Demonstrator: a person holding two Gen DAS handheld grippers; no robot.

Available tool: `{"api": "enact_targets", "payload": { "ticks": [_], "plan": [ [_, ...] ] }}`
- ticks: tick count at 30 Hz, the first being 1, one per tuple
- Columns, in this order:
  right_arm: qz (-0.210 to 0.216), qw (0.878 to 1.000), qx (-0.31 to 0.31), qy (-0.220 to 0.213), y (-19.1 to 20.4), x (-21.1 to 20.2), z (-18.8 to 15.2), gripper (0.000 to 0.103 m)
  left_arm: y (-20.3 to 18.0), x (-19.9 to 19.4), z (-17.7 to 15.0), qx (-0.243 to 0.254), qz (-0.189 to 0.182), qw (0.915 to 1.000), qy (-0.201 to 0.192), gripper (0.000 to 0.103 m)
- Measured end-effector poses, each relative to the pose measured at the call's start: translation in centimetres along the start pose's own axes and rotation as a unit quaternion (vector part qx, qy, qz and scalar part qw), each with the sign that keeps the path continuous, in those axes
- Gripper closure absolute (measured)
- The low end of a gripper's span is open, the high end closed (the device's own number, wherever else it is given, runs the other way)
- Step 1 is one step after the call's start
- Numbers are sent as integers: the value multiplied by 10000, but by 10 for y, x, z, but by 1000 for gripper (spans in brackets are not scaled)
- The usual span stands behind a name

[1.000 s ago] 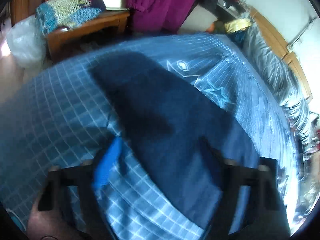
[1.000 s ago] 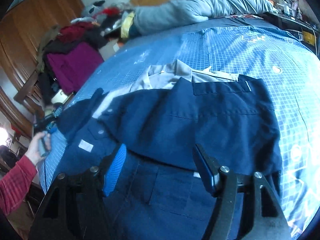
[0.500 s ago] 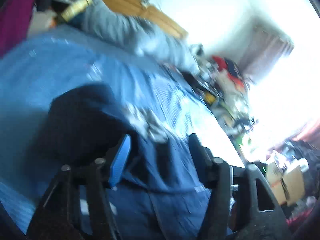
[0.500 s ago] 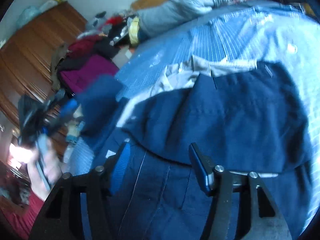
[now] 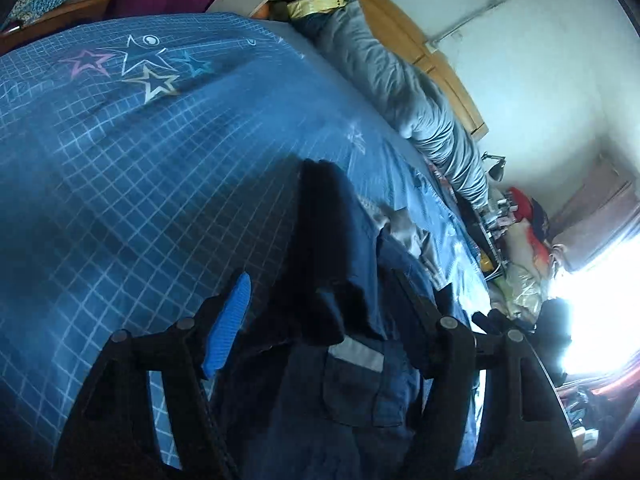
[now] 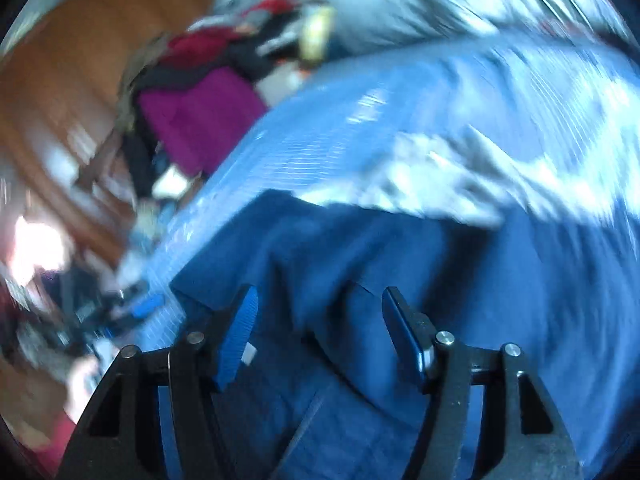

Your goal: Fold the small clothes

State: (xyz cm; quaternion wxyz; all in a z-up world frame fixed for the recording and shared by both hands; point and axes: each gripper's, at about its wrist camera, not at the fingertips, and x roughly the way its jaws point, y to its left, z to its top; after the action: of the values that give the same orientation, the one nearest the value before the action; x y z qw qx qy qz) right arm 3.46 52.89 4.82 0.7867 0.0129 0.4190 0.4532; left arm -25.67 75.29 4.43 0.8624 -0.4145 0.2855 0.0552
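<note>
Navy work shirt (image 5: 352,320) lies partly folded on the checked bedsheet (image 5: 140,184); left gripper (image 5: 320,304) and right gripper (image 6: 318,320) gape wide, holding nothing — final folds remain.

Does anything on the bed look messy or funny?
Yes. The dark navy garment on the blue checked bedsheet lies bunched and crooked, with a grey fabric piece poking out from underneath.

I count one dark navy work shirt (image 5: 352,364) with one chest pocket (image 5: 360,392), one pale grey cloth piece (image 5: 404,228) beside it, one blue grid-patterned bedsheet (image 5: 140,168) carrying five outlined stars (image 5: 140,56), one rolled grey quilt (image 5: 400,84), and one magenta garment (image 6: 196,116).
</note>
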Motion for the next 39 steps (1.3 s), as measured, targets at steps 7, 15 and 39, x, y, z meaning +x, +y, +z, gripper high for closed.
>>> {"api": "enact_targets", "payload": {
  "ticks": [7,15,39],
  "plan": [
    [-907,9769,-1773,781,65,86,26,34,-17,1,15,347,325,9987,-182,33],
    [-1661,9566,-2126,1101,55,121,17,83,4,20,21,53,131,9999,-36,33],
    [396,9756,2150,-191,-161,-37,-39,50,-1,49,25,104,393,9991,124,33]
  ]
}}
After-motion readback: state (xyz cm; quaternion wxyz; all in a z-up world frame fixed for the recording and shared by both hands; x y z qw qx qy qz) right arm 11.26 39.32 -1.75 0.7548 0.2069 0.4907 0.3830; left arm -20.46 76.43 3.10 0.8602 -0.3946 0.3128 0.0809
